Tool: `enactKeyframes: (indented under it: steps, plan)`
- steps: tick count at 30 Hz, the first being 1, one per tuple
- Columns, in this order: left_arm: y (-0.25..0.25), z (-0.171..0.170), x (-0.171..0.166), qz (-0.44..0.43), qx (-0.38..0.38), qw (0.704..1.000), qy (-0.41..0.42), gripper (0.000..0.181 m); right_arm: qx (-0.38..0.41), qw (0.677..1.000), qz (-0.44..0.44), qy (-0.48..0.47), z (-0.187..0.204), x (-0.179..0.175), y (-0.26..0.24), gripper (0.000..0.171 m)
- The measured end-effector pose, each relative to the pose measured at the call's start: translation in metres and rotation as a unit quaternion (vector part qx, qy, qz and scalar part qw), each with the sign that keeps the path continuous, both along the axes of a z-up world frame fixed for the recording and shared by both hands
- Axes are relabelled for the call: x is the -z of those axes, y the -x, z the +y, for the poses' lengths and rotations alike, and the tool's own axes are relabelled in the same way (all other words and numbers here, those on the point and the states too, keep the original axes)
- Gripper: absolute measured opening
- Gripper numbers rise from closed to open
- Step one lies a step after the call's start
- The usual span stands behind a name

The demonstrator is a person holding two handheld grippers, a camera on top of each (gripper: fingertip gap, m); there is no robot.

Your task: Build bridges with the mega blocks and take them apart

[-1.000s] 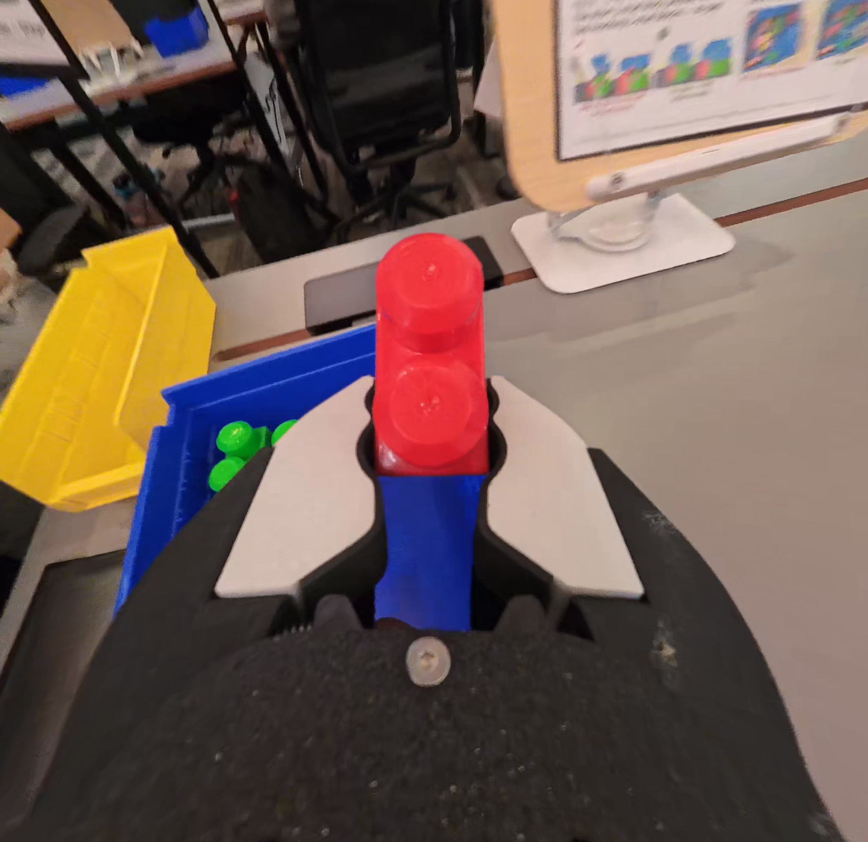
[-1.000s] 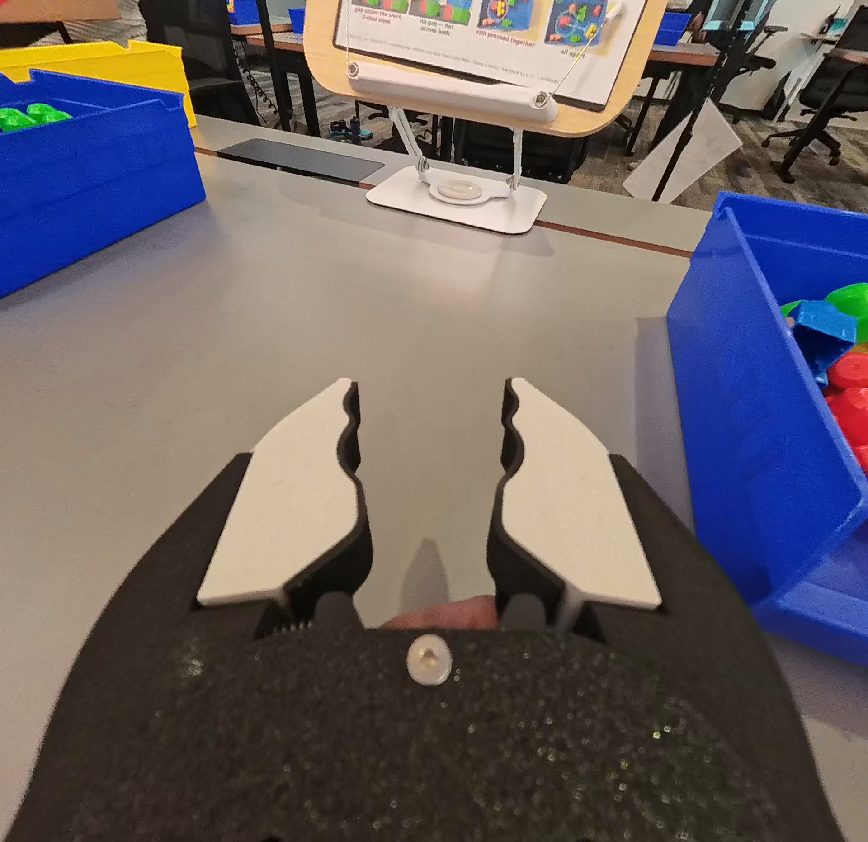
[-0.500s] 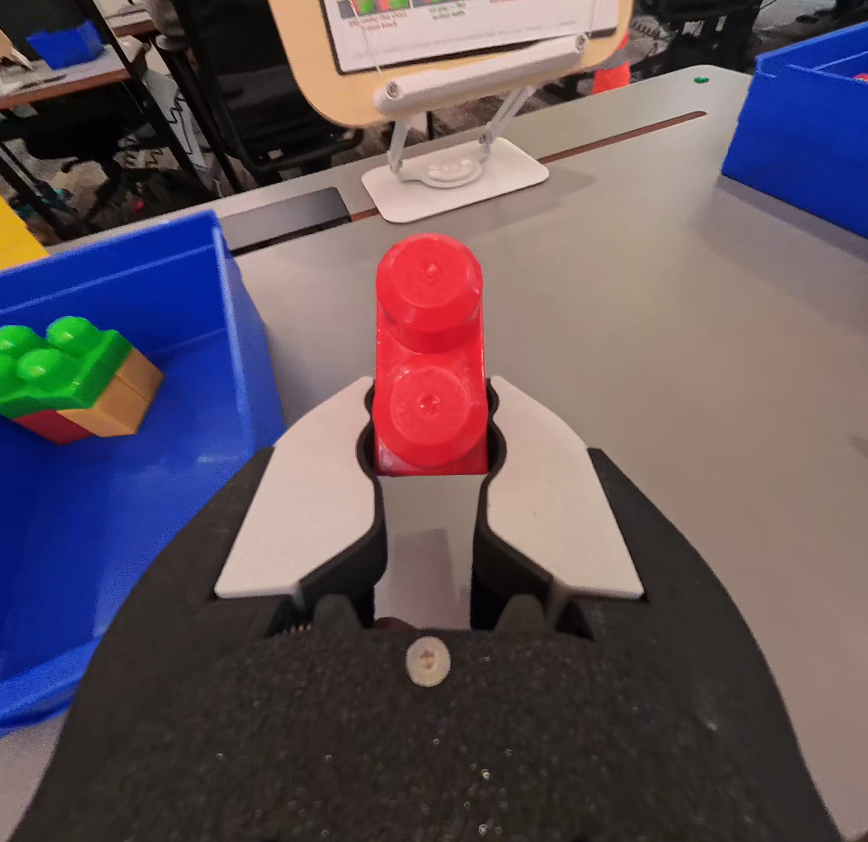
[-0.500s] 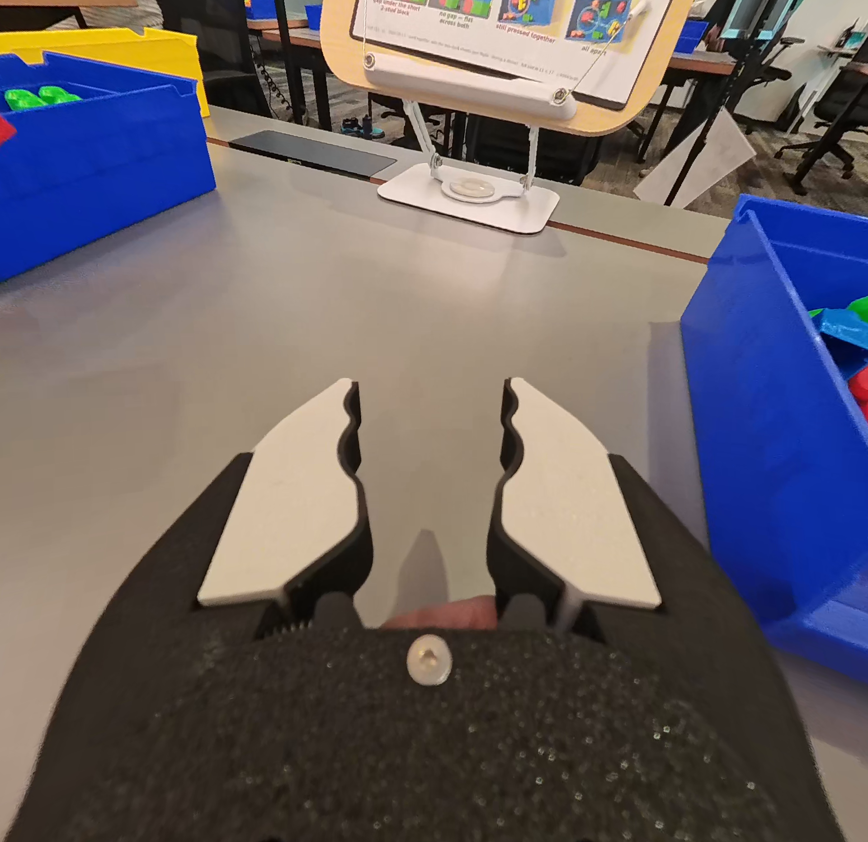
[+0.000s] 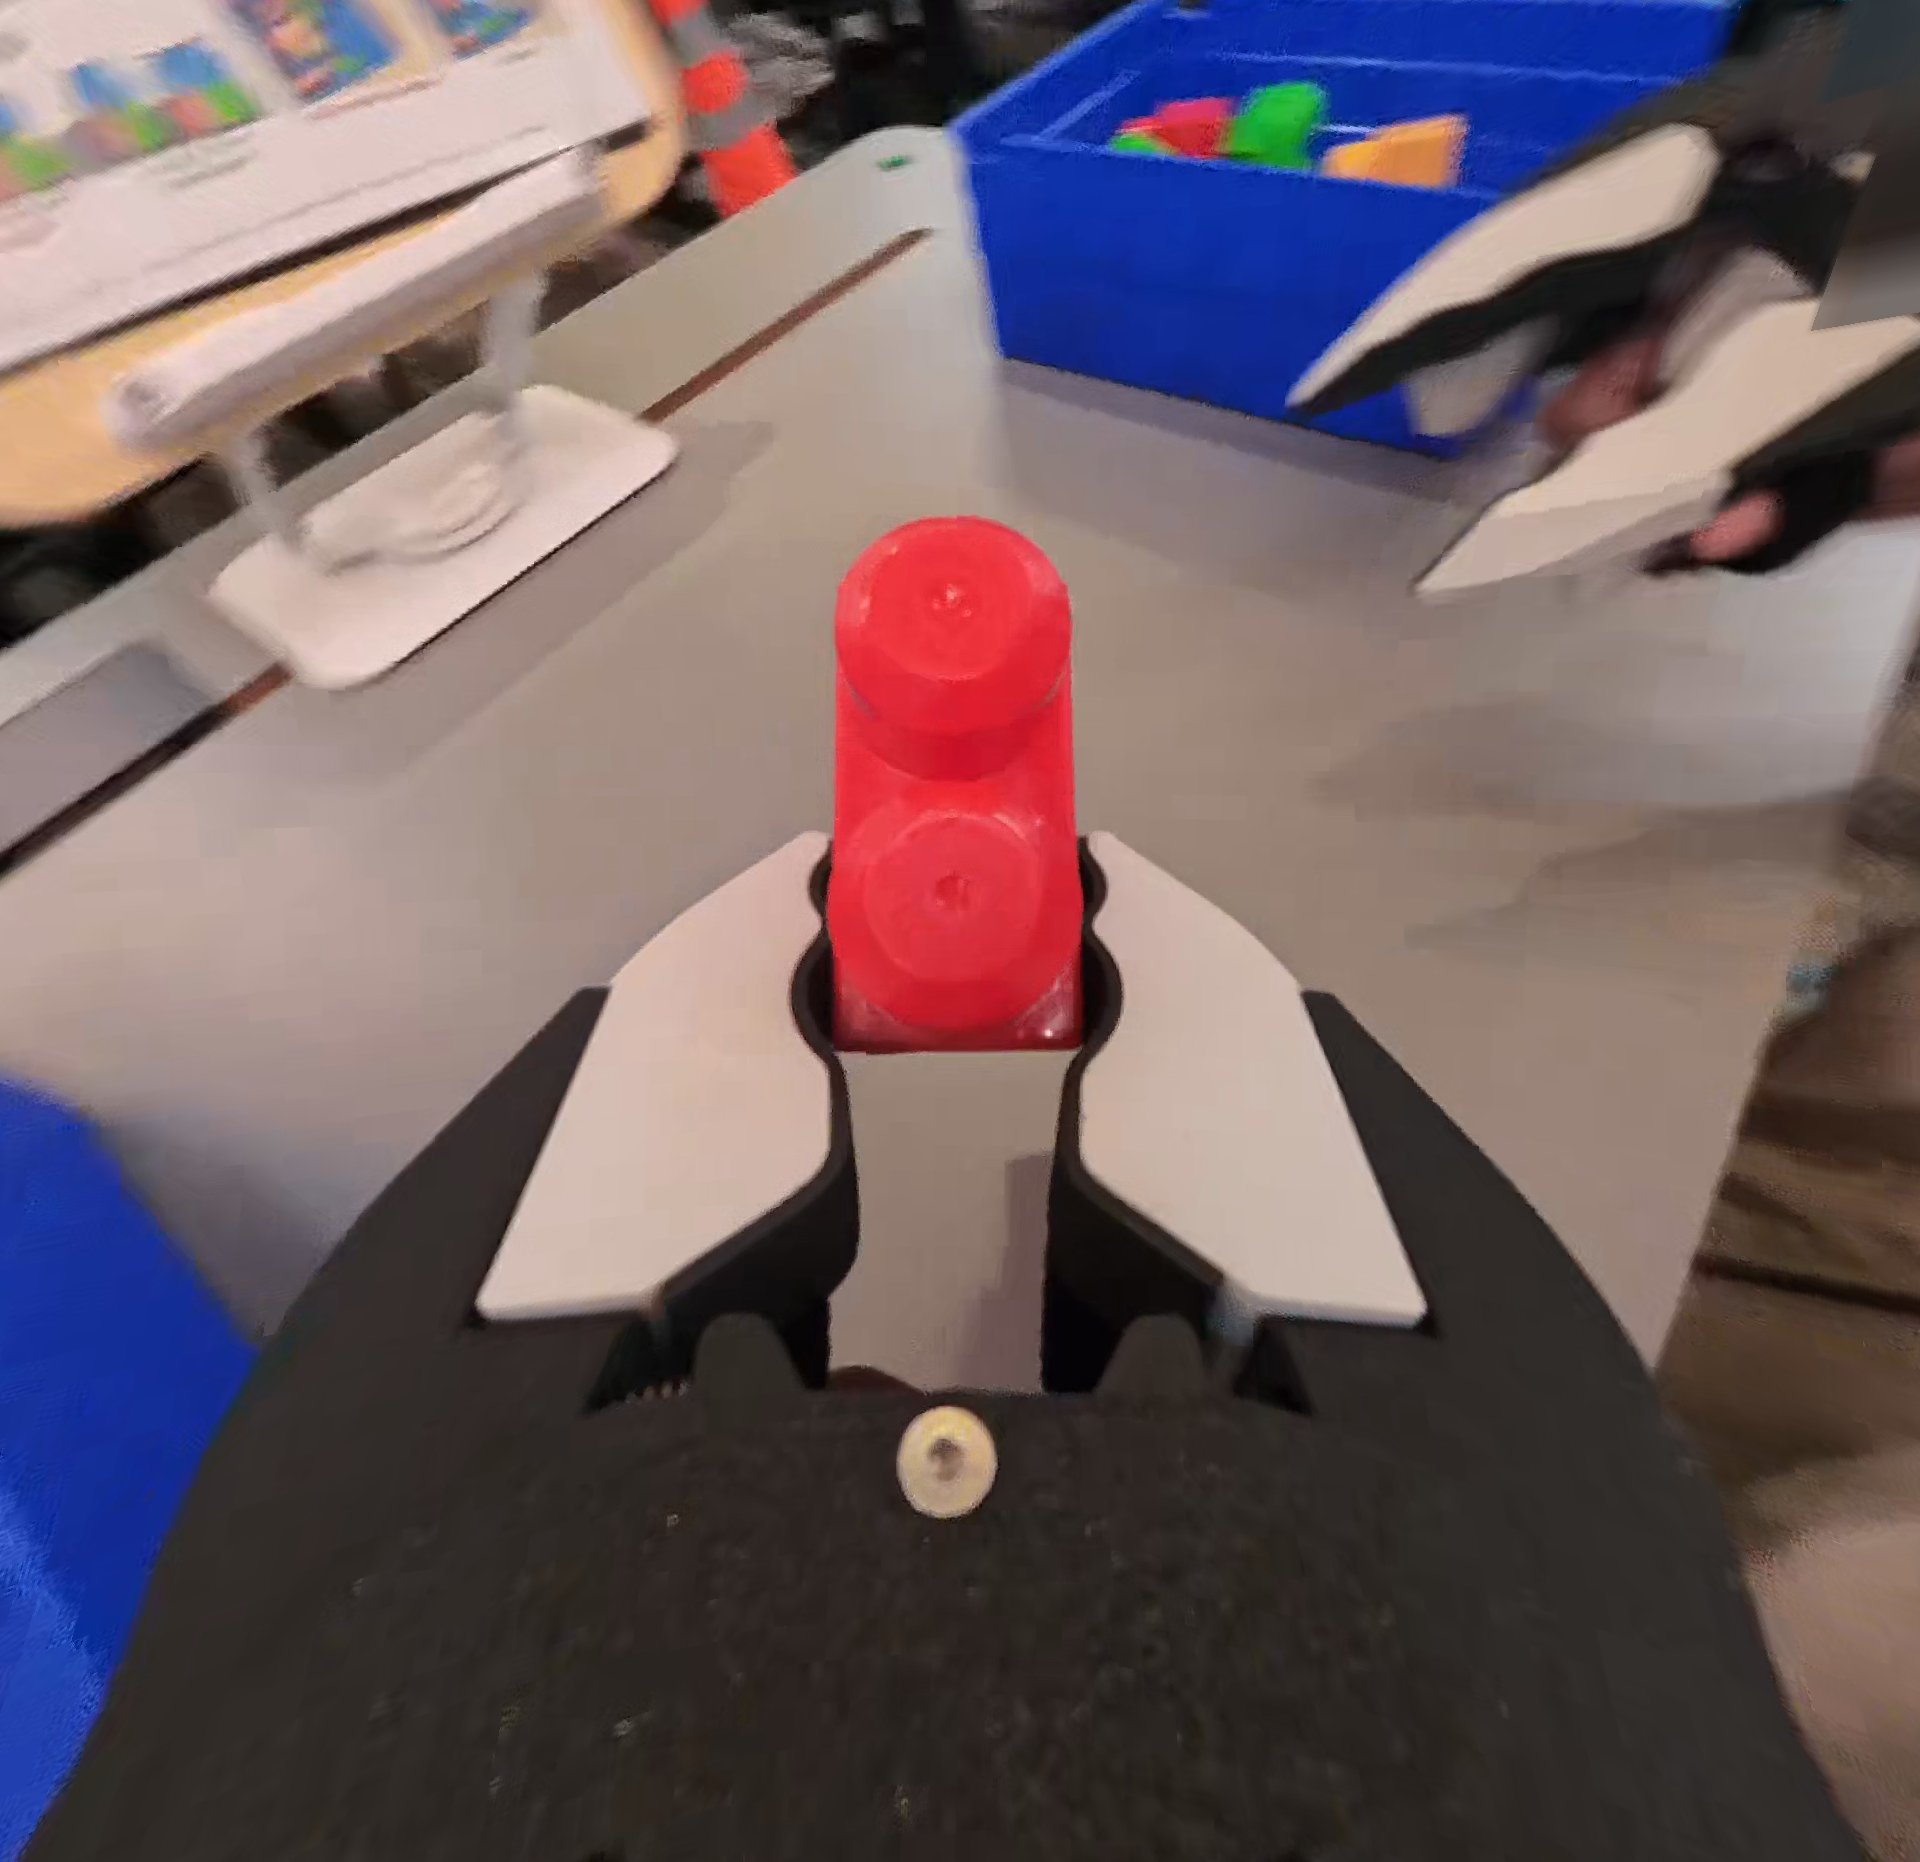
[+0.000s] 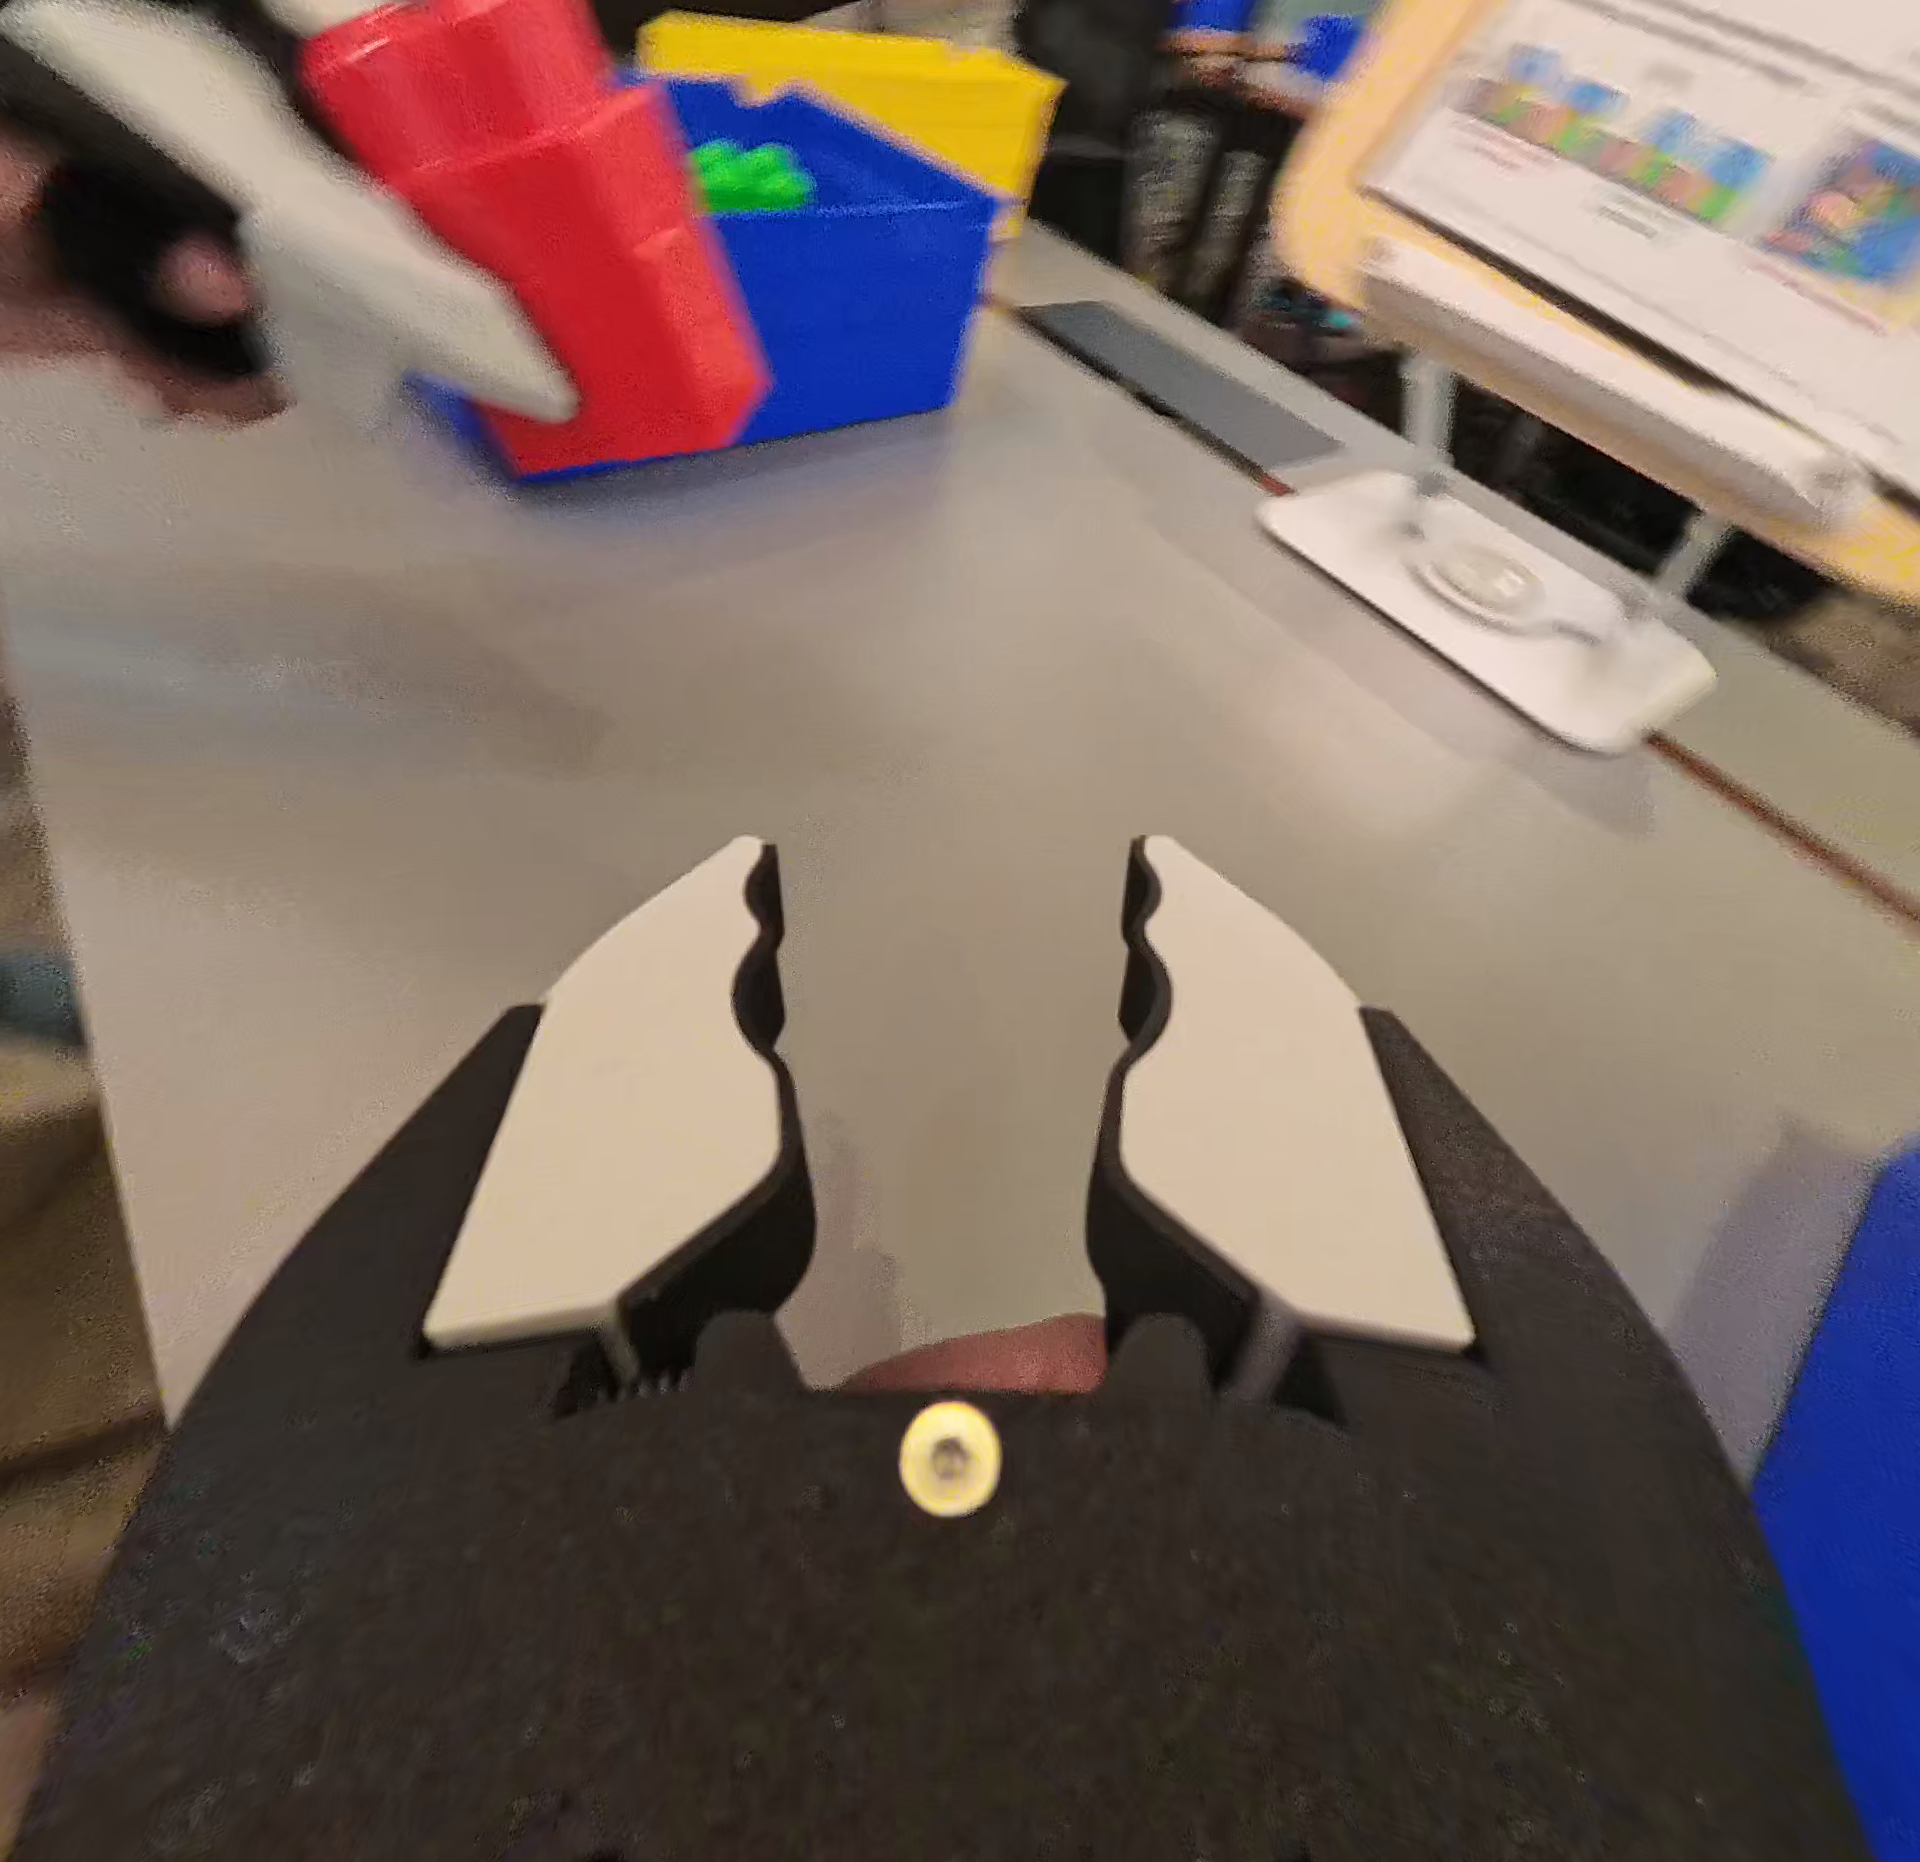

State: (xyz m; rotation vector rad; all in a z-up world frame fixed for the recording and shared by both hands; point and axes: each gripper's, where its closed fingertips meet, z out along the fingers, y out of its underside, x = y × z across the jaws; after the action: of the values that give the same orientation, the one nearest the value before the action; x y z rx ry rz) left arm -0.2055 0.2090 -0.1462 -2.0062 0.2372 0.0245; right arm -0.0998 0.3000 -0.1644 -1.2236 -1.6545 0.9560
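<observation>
My left gripper (image 5: pixel 951 856) is shut on a red two-stud mega block (image 5: pixel 951 773) and holds it above the grey table (image 5: pixel 416 929). The block sticks out forward past the fingertips. The same block (image 6: pixel 551 254) shows tilted at the upper left of the right wrist view, held by the left gripper (image 6: pixel 520 378). My right gripper (image 6: pixel 951 856) is open and empty above the table. It also shows at the right of the left wrist view (image 5: pixel 1382 482), open, with a hand behind it.
A blue bin (image 5: pixel 1195 243) with red, green and orange blocks stands at the far right. Another blue bin (image 6: pixel 873 285) with green blocks and a yellow bin (image 6: pixel 883 87) stand at the left. An instruction board on a white stand (image 6: pixel 1486 607) is at the back.
My left gripper has swung right, away from the left blue bin, toward the table's middle with the red block. My right gripper has turned left; each gripper now shows in the other's view.
</observation>
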Motion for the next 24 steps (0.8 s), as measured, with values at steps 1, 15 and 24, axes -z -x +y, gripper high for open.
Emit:
enactKeyframes:
  steps: [1,15,24]
  plan:
    - [-0.011,0.006,-0.004,0.009,0.043,0.999,-0.001,0.041,-0.044,0.998,-0.015,-0.032,-0.007,-0.002,0.002,0.063]
    - [-0.09,0.053,0.008,0.089,0.319,0.943,0.046,0.041,-0.204,0.972,-0.054,-0.105,-0.035,-0.01,0.025,0.051]
    - [-0.092,0.05,0.013,0.098,0.324,0.94,0.041,0.041,-0.229,0.965,-0.073,-0.104,-0.039,0.002,0.021,0.037]
